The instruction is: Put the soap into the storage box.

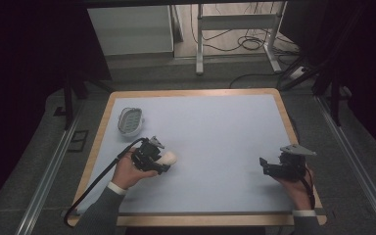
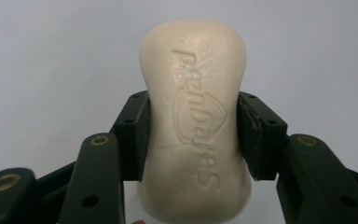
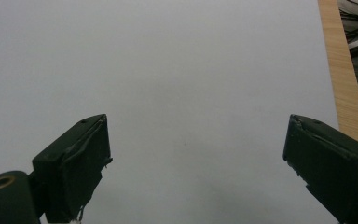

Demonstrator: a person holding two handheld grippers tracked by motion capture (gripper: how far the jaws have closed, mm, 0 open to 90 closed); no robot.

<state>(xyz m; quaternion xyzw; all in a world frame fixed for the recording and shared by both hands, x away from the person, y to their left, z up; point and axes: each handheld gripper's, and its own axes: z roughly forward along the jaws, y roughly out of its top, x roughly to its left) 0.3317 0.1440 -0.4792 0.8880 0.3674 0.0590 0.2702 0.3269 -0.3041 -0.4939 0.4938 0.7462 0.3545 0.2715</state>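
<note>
Soap (image 2: 193, 126), a cream bar with raised lettering on its face, sits clamped in the left gripper (image 2: 193, 135) near the table's left side. Largest in the scene is the table (image 1: 215, 132), a pale grey top with a wooden rim, seen from above with dark floor and cables beyond it. Toward its far left corner lies a white soap dish (image 1: 130, 120) with a slotted inner tray, apart from the soap and farther from the person. The left gripper's two black jaws press on the bar's long sides at its waist, and the bar sticks out past them toward the table's middle. The person's left hand (image 1: 129, 172) holds that gripper above the tabletop. At the right side, the right gripper (image 1: 264, 165) rests in the person's right hand, its jaws spread wide with nothing between them, only bare tabletop ahead.
</note>
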